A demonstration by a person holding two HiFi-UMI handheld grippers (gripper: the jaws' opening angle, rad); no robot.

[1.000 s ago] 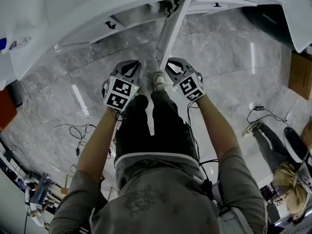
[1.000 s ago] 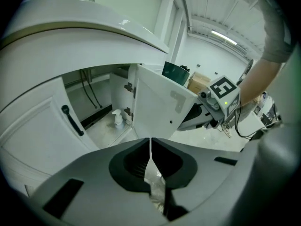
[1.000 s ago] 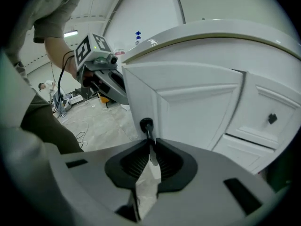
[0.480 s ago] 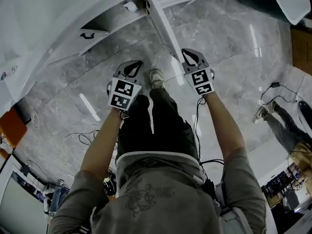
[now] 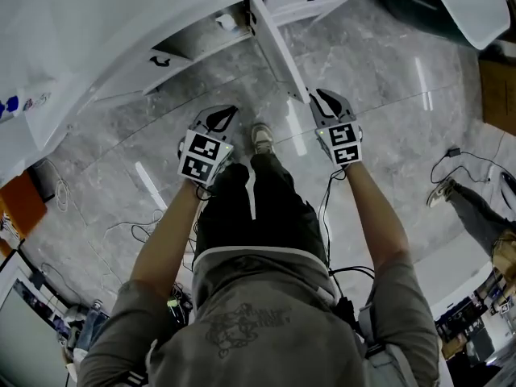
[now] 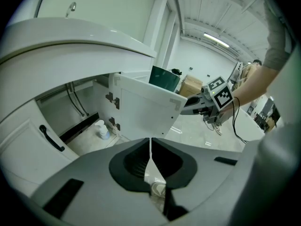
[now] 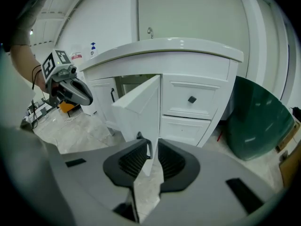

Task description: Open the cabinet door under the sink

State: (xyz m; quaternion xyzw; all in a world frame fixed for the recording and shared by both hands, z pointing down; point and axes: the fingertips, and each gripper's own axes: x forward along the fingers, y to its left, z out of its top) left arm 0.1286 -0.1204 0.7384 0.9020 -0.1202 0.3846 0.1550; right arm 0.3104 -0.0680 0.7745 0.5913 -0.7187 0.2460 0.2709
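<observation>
The white cabinet door [image 5: 278, 48] under the sink is standing swung well out from its cabinet, its hinged edge at the cabinet front and its free edge pointing toward the person. Its long axis is running upright, so from the head view it is showing as a thin white strip. The right claw [image 5: 321, 100] is sitting at that free edge, angled downward. Its jaws are opening, and in the right gripper view the door's lower free edge, with a small dark handle [image 7: 139, 136] beside it, is showing in the gap between them, neither pad seeming to press on it. The left claw [image 5: 218, 119] is hovering well off to the left of the door, touching nothing, its jaws pressed together with nothing in the hairline between them. The right hand is therefore much the nearer to the door. Behind the door the opened compartment is showing pipes [image 6: 75, 98] and a small white bottle [image 6: 100, 130]. To the right of the door two drawers [image 7: 192, 99] are sitting shut, and above it the white counter [image 7: 164, 51] is curving around. The door looks opened, and the right claw seems to be letting go.
</observation>
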